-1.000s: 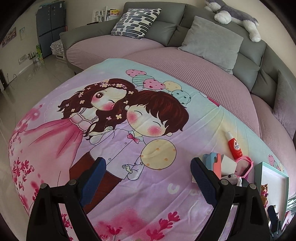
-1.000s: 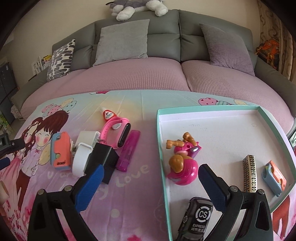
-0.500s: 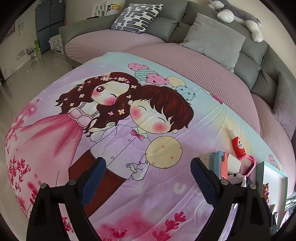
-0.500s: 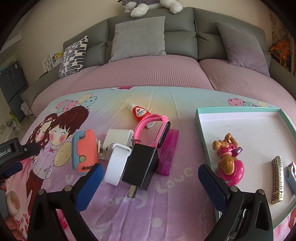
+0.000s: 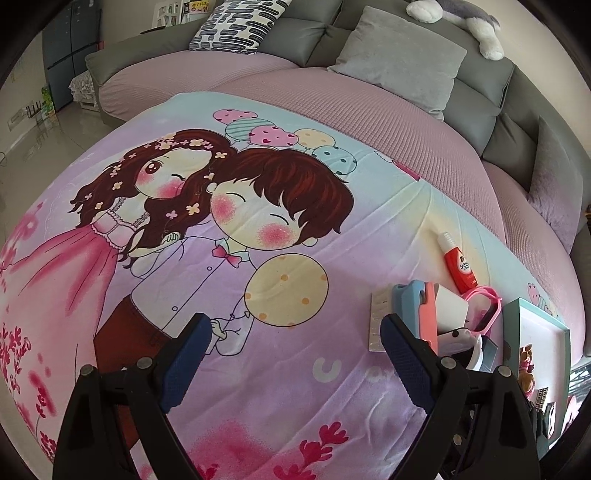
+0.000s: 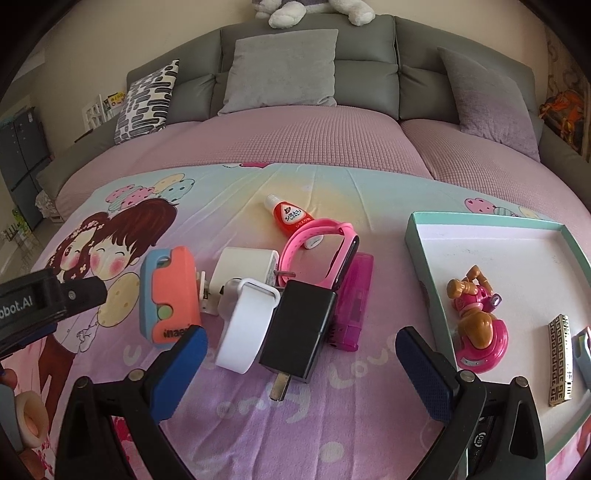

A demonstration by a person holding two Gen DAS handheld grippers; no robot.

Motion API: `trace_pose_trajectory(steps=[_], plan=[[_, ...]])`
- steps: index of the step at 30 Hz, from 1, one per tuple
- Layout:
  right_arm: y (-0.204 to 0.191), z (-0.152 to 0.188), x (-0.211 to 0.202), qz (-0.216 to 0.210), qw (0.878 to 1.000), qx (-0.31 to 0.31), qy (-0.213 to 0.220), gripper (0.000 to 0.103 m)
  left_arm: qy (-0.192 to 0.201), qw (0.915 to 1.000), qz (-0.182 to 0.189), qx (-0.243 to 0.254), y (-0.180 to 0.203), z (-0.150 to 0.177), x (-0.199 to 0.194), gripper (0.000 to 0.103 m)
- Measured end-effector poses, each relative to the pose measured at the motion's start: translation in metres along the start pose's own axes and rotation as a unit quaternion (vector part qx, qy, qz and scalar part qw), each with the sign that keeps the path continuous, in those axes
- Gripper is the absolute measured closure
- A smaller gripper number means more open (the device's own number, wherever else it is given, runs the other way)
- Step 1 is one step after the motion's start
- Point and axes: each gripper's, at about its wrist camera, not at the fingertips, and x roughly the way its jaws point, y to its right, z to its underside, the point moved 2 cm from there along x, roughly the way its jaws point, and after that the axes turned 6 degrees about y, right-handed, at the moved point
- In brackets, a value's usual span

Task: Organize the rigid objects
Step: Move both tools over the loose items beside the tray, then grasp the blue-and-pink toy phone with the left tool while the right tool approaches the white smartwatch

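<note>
A cluster of small objects lies on the cartoon blanket in the right wrist view: a black charger [image 6: 301, 330], a white strap [image 6: 245, 325], a white adapter [image 6: 245, 264], an orange-blue device [image 6: 168, 295], a pink watch [image 6: 317, 245], a magenta case [image 6: 354, 299] and a red tube [image 6: 290, 218]. My right gripper [image 6: 301, 363] is open and empty, just in front of the black charger. A teal tray [image 6: 415, 236] on the right holds a pink toy figure [image 6: 476, 325] and a patterned bar [image 6: 561, 358]. My left gripper [image 5: 295, 354] is open and empty over the blanket, left of the cluster.
A grey sofa with pink covers and cushions [image 6: 282, 70] runs behind the blanket. A plush toy [image 6: 310, 9] lies on its back. The left gripper's body [image 6: 44, 306] shows at the left edge of the right wrist view. Floor and a cabinet [image 5: 66, 66] lie far left.
My right gripper has swung left from over the tray to in front of the object cluster. My left gripper has moved closer to the cluster. Both stayed open.
</note>
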Motion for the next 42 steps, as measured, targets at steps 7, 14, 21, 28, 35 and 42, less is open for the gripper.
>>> trace_pose_trajectory(steps=[7,14,21,28,35,42], plan=[[0.005,0.000,-0.002,0.004,1.000,0.000,0.002,0.000,-0.011,0.9989,0.030,0.033,0.028,0.007,0.010,0.010],[0.006,0.001,-0.003,0.003,1.000,-0.004,0.001,0.000,-0.016,0.9972,0.040,0.061,0.052,0.013,0.020,0.010],[0.007,0.001,-0.003,0.000,1.000,-0.003,-0.001,0.000,-0.027,0.9971,0.036,0.061,0.059,0.017,0.032,0.010],[0.007,0.000,-0.005,0.003,1.000,-0.006,0.001,0.000,-0.020,0.9973,0.058,0.041,0.053,0.013,0.026,0.034],[0.006,-0.002,-0.010,0.009,1.000,-0.016,0.009,0.003,-0.016,0.9952,0.084,0.046,0.056,0.013,0.020,0.060],[-0.003,-0.005,-0.019,0.011,0.999,-0.038,0.023,0.025,-0.008,0.9955,0.083,0.046,0.049,0.010,0.014,0.065]])
